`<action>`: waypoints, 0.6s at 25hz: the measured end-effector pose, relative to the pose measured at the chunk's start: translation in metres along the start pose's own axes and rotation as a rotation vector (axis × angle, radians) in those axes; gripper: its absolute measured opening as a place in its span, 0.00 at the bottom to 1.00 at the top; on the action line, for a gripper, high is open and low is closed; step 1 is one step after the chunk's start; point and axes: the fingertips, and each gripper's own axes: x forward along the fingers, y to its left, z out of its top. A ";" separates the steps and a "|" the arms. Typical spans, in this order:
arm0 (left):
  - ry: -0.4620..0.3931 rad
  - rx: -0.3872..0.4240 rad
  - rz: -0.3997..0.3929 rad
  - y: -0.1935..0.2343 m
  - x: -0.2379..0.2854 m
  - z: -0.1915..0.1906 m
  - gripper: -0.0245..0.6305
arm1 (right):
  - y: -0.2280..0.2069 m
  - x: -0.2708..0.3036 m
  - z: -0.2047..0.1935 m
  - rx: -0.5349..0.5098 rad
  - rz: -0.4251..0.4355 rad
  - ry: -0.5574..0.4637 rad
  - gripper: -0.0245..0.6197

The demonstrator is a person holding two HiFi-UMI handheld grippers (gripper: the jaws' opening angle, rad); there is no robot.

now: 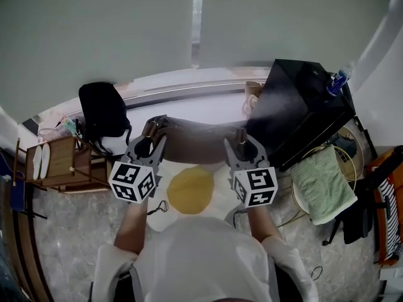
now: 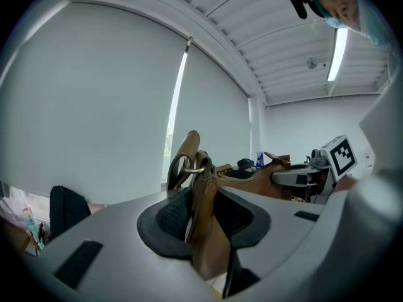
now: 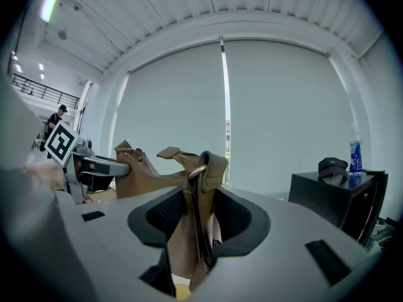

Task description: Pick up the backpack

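**Operator:** Where's the backpack?

**Spotter:** Your head view shows the brown backpack (image 1: 196,138) stretched from your left tongs (image 1: 151,137) to your right tongs (image 1: 244,142), with a yellow round pad (image 1: 191,189) between your hands.

**Operator:** And the grips?

**Spotter:** Only your gripper views show those. Left tongs pinch a strap end below its metal ring (image 2: 189,167). Right tongs pinch the opposite strap end.

Drawn blinds (image 1: 94,30), black cabinet (image 1: 296,112), probably marble floor (image 1: 69,244).
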 end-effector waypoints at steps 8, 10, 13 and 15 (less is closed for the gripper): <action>-0.026 -0.006 -0.004 -0.003 -0.005 0.008 0.22 | -0.001 -0.001 0.010 -0.005 -0.011 -0.032 0.30; -0.029 -0.002 -0.005 -0.004 -0.006 0.010 0.22 | -0.001 -0.003 0.011 -0.004 -0.016 -0.037 0.30; -0.032 0.003 -0.008 -0.006 -0.005 0.013 0.22 | -0.003 -0.005 0.013 -0.005 -0.025 -0.048 0.29; -0.034 0.004 -0.011 -0.009 -0.005 0.014 0.22 | -0.004 -0.008 0.014 -0.007 -0.032 -0.053 0.29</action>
